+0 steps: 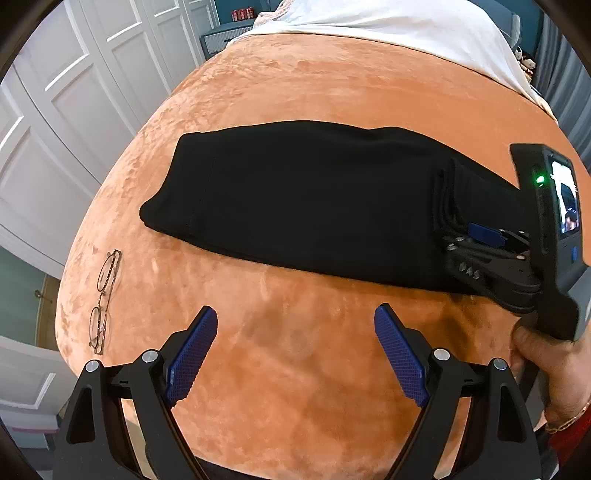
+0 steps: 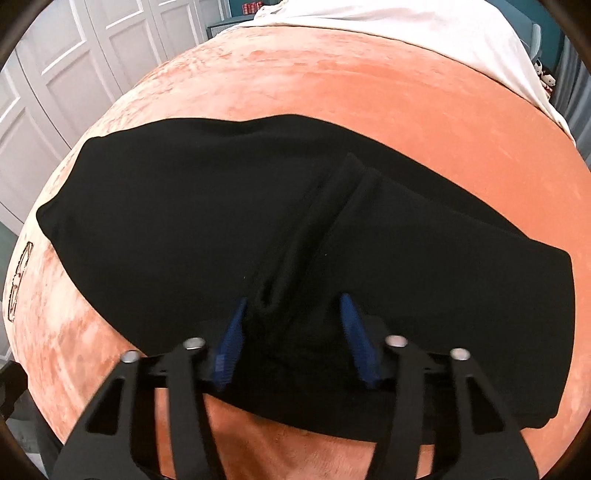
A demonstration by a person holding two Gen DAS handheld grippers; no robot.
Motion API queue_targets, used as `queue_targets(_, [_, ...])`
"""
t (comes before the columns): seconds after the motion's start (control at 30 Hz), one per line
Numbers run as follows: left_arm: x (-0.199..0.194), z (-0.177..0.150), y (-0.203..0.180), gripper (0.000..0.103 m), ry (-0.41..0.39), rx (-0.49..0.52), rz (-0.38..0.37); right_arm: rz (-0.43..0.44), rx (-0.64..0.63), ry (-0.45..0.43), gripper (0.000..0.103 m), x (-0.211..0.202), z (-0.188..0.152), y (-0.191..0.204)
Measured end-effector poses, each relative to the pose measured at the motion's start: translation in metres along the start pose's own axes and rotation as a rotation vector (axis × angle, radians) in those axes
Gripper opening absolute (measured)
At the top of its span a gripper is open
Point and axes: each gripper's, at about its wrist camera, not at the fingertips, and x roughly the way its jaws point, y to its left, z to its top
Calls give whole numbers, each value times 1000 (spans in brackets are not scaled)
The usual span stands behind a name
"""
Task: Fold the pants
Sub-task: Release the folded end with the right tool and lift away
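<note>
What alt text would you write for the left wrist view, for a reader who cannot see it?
Folded black pants lie on an orange bedspread. The open left hand-held gripper hovers empty in front of them; the right hand-held gripper reaches their right end. Glasses lie at left.

Bed (image 1: pixel 295 369) covered by an orange plush blanket (image 1: pixel 332 92), nap mottled and brushed in patches; a white sheet (image 1: pixel 388 26) lies across the blanket's far end, its edge running down toward the right side. Black pants (image 1: pixel 295 199) lie folded into a long flat bundle across the middle of the blanket, one end rounded toward the left, folded layers stacked near the right end. Wire-framed eyeglasses (image 1: pixel 103 299) rest directly on the blanket near its left edge, apart from the pants and nearer the camera than the bundle's left end.
</note>
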Motion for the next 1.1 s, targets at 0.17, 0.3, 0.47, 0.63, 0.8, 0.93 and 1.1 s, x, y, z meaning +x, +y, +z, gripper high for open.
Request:
queue_targets(0.17, [2, 0, -2, 85, 9, -5, -12, 31, 49, -31, 13, -20, 10, 0])
queue_targets(0.3, [3, -2, -4, 85, 9, 8, -13, 71, 65, -89, 13, -41, 23, 8])
queue_targets(0.47, [3, -2, -6, 84, 19, 9, -10, 90, 1, 78, 23, 12, 19, 28])
queue_targets(0.63, [2, -5, -8, 85, 24, 27, 9, 186, 126, -62, 38, -47, 9, -7])
queue_targets(0.8, [10, -5, -8, 85, 34, 16, 18, 23, 282, -167, 77, -111, -31, -113])
queue_targets(0.93, [34, 9, 22, 85, 63, -134, -82, -88, 433, -98, 77, -116, -73, -202])
queue_targets(1.1, [76, 46, 80, 84, 75, -322, -55, 28, 551, -73, 77, -96, -97, -234])
